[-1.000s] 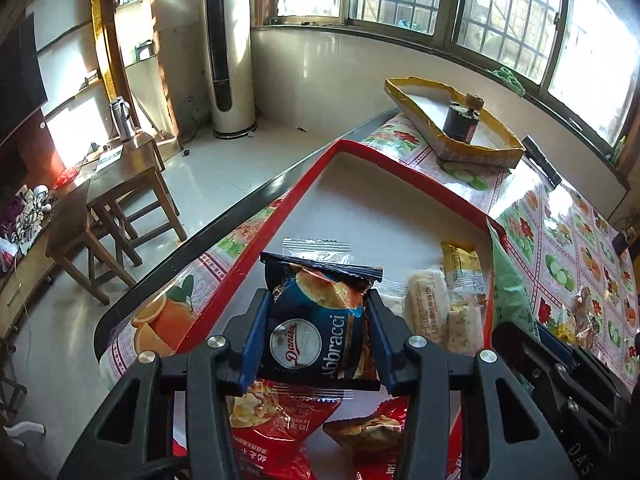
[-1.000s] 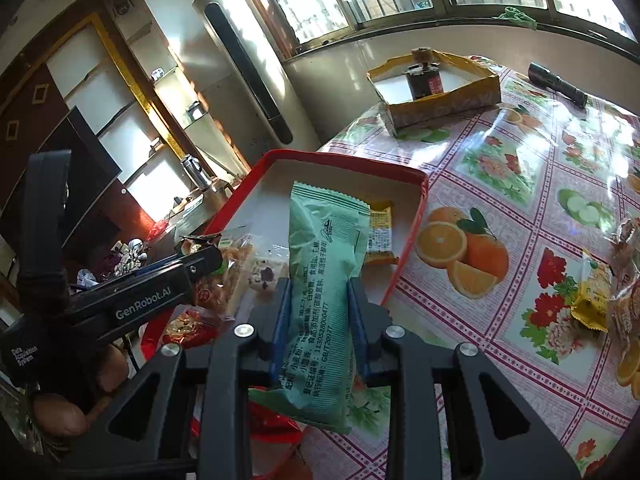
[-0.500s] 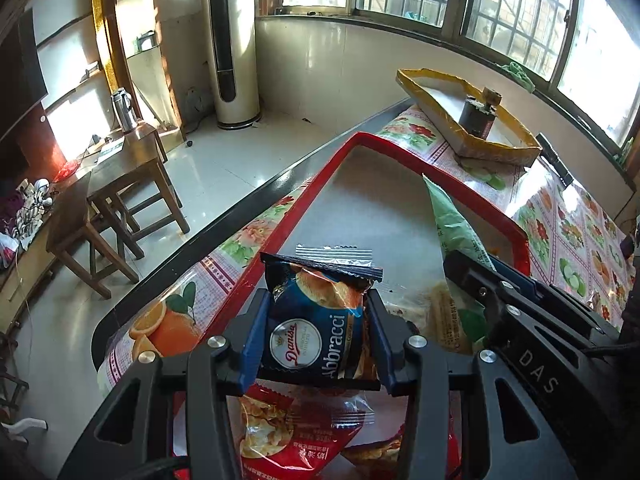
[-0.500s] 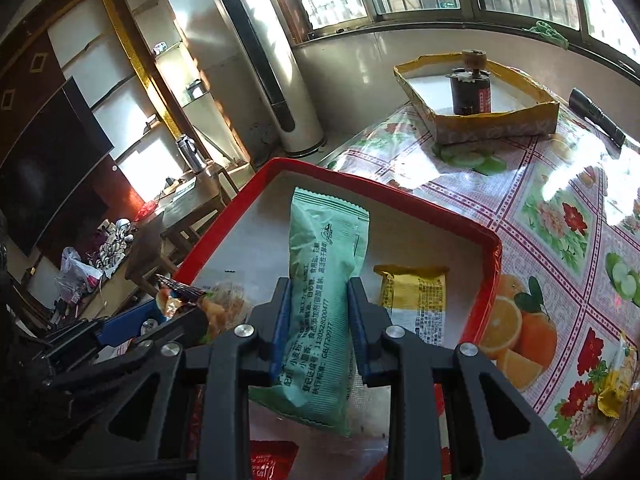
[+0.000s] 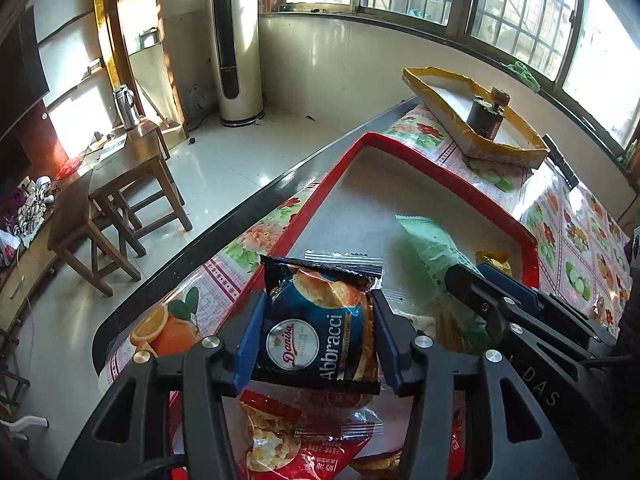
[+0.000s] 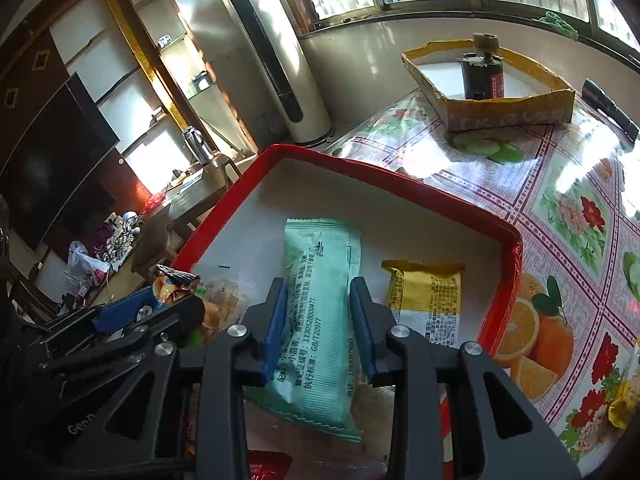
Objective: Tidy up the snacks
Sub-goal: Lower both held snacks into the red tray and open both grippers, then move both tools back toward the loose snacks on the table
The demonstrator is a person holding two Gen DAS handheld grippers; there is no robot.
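I have both grippers over the red tray [image 6: 496, 224], which sits on the bench [image 6: 568, 200] with its fruit-and-flower cloth. My left gripper [image 5: 316, 340] has the blue Abbracci biscuit packet [image 5: 320, 332] upright between its jaws, which are opening; the blue pads sit right at the packet's sides, and I cannot tell whether they still press on it. Under it lies a red snack bag [image 5: 296, 440], at the near end of the tray. My right gripper [image 6: 318, 324] has the pale green snack bar [image 6: 320, 320] between its jaws, which are opening too; a thin gap shows at the bar's right side, so the grasp looks released. The bar lies lengthwise in the tray, its far end toward the back wall. A yellow wrapped snack [image 6: 424, 300] lies just beside it on the tray floor. Further back on the bench stands a yellow cardboard box [image 6: 508, 108] with a dark can [image 6: 482, 76] in it.
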